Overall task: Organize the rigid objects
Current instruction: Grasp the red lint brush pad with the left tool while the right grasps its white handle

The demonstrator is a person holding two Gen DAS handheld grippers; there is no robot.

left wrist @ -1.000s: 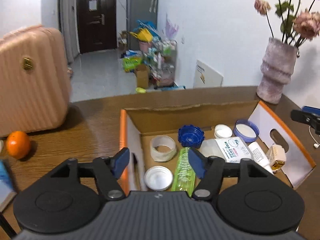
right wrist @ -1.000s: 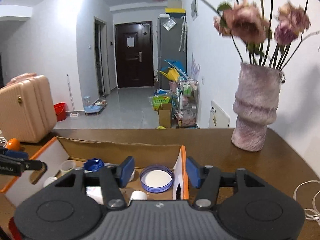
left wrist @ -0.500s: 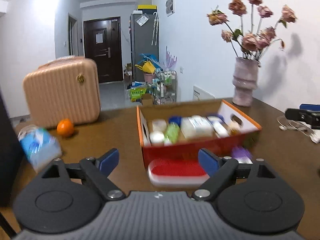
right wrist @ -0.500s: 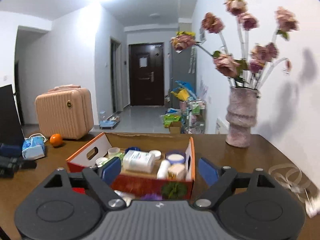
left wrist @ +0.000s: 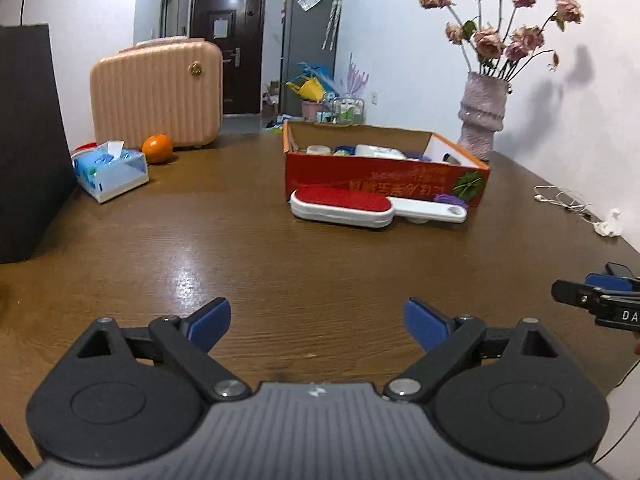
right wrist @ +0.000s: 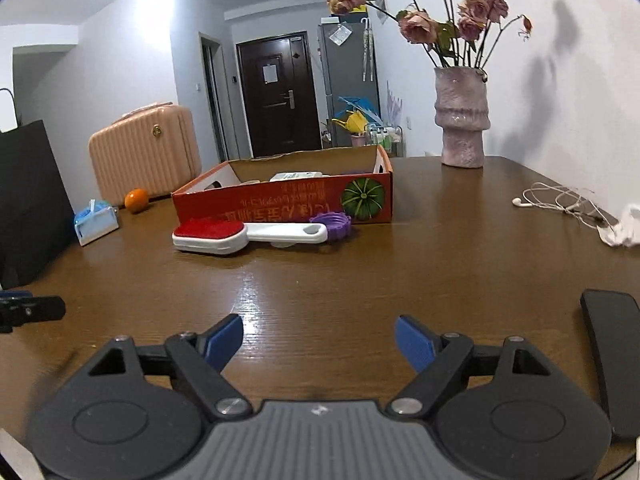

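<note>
A red cardboard box (left wrist: 384, 184) (right wrist: 280, 200) with jars, lids and a white bottle inside stands in the middle of the brown table. Against its near wall lie a white lint brush with a red pad (left wrist: 340, 204) (right wrist: 210, 234) and a purple ribbed lid (left wrist: 450, 199) (right wrist: 334, 226). My left gripper (left wrist: 317, 312) hovers low over bare table well short of the box. Its jaws are opening and nothing is between them. My right gripper (right wrist: 318, 324) is level with it on the right, open and empty.
A pink suitcase (left wrist: 156, 92), an orange (left wrist: 157, 148) and a tissue pack (left wrist: 110, 170) stand at the left. A black bag (left wrist: 28, 140) blocks the far left. A vase of dried flowers (left wrist: 480, 120) and white earphones (left wrist: 560, 196) are on the right. A black flat object (right wrist: 612, 352) lies near the right gripper.
Both grippers have drawn back from over the box towards the near side of the table. Both jaws have spread wider. The box now stands far ahead.
</note>
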